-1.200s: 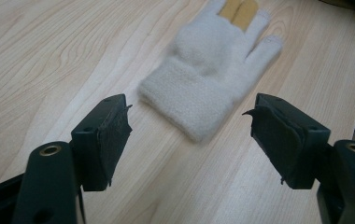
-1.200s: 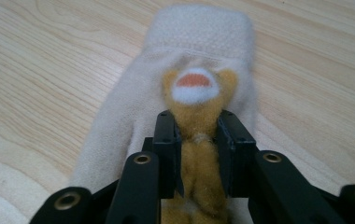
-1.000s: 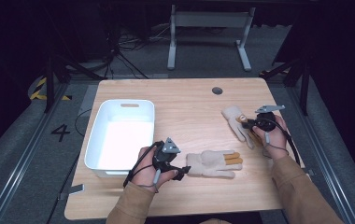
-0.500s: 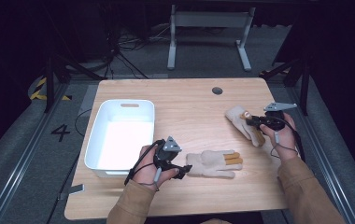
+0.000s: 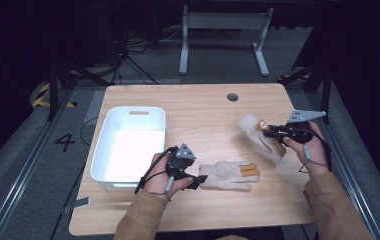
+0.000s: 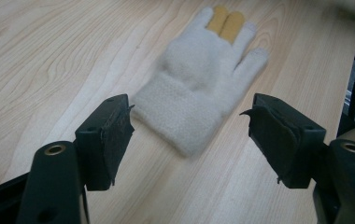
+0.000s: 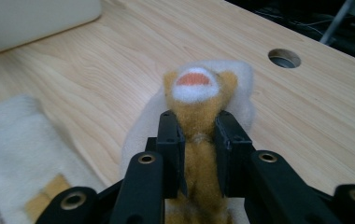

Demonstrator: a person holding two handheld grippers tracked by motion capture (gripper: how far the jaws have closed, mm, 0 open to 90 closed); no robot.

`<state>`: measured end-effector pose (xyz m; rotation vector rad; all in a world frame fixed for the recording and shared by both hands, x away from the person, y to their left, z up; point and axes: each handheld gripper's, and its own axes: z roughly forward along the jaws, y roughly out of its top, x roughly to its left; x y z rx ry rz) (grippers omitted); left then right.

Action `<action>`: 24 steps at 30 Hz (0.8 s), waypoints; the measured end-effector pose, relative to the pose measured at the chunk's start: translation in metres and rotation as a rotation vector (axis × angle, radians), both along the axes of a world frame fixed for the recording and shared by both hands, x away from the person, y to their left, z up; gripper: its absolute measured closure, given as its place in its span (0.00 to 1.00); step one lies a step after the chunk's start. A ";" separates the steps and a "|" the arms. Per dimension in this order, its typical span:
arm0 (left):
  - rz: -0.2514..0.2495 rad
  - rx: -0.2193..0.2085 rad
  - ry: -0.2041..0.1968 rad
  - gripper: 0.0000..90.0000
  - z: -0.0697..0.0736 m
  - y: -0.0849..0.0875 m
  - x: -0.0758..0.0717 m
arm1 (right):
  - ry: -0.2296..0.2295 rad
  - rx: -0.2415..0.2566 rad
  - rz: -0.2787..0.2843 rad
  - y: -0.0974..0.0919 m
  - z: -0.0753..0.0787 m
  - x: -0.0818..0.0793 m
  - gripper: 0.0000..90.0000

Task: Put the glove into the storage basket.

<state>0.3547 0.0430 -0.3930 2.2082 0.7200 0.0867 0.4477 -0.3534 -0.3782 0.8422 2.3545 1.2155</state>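
A white knit glove with orange-yellow fingers [image 5: 228, 175] [image 6: 199, 70] lies flat on the wooden table [image 5: 198, 115], fingers pointing right. My left gripper [image 5: 200, 179] [image 6: 189, 112] rests at its cuff, open, with one jaw on each side of the cuff and neither touching it; the jaws have just closed a little. My right gripper [image 5: 265, 127] [image 7: 197, 119] is shut on a second glove [image 5: 258, 137] [image 7: 199, 84], pinching its orange part. That glove hangs tilted above the table's right side. The flat glove [image 7: 12, 140] also shows at the lower left of the right gripper view.
A white plastic bin [image 5: 139, 109] stands on the left half of the table, close to my left hand. A round cable hole [image 5: 232, 97] [image 7: 284, 58] sits near the far edge. The table's right edge runs just beside my right hand.
My right gripper has risen with the second glove, lifting it off the table and tilting it. The left hand and the flat glove have stayed put.
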 end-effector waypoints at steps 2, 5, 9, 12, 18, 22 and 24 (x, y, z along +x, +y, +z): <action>-0.004 0.002 0.000 0.34 0.001 -0.001 0.001 | -0.005 0.001 0.023 0.001 0.003 -0.003 0.83; -0.010 0.003 -0.001 0.34 0.002 -0.001 0.001 | -0.001 -0.002 0.051 0.001 0.006 -0.006 0.83; -0.009 -0.003 -0.006 0.34 0.002 -0.002 0.002 | 0.006 -0.026 0.134 0.005 0.010 -0.011 0.83; -0.011 -0.005 -0.004 0.34 0.003 -0.003 0.003 | 0.012 -0.040 0.183 0.010 0.013 -0.016 0.83; -0.013 -0.004 -0.011 0.35 0.005 -0.003 0.003 | 0.021 -0.036 0.236 0.017 0.014 -0.020 0.83; -0.026 0.013 0.000 0.39 0.007 -0.003 0.002 | 0.033 -0.036 0.292 0.026 0.014 -0.024 0.83; -0.020 0.007 0.000 0.39 0.008 -0.003 0.002 | 0.035 -0.035 0.318 0.030 0.014 -0.025 0.83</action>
